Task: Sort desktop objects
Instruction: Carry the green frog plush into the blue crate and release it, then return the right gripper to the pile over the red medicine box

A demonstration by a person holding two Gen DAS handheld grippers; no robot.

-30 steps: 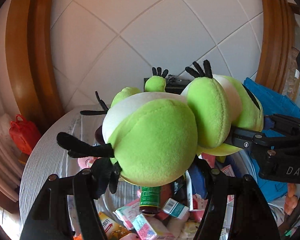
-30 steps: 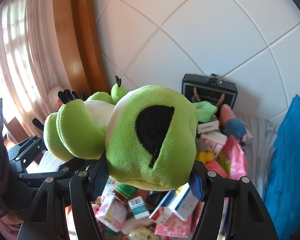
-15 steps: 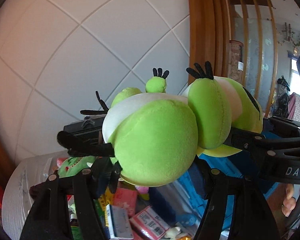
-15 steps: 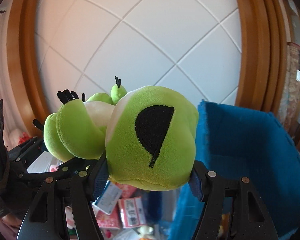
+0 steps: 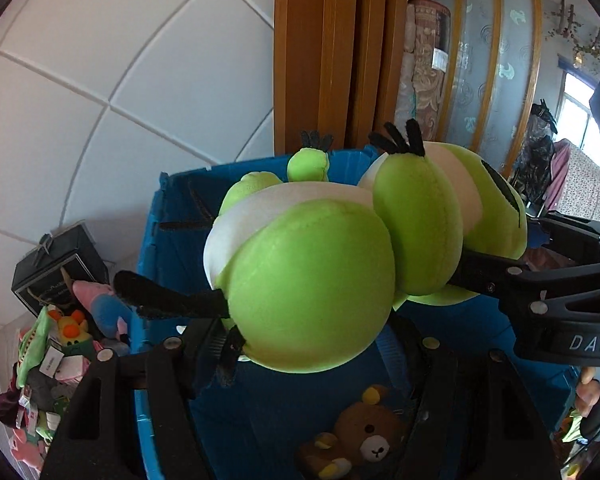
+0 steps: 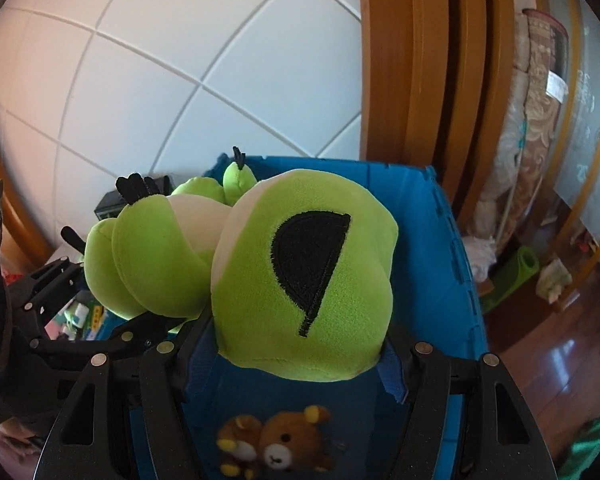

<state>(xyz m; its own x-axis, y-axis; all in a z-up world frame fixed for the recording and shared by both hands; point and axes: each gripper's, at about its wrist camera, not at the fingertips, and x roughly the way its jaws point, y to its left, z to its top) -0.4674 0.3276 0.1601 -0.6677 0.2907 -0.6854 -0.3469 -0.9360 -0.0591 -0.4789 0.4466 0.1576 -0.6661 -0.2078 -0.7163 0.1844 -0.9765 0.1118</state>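
Note:
A large green and white plush frog with black toes is held by both grippers. My left gripper is shut on its rear end. My right gripper is shut on its head, which has a black eye patch. The right gripper also shows in the left wrist view at the right. The frog hangs above an open blue bin, also seen in the right wrist view. A brown teddy bear lies on the bin floor.
A pile of small plush toys and boxes lies left of the bin, with a black gift box behind. A white tiled wall and wooden frame stand behind. Wood floor lies at the right.
Both grippers have swung to the right with the frog, away from the cluttered table. The frog now hangs over the open blue bin, and the teddy bear inside has come into view.

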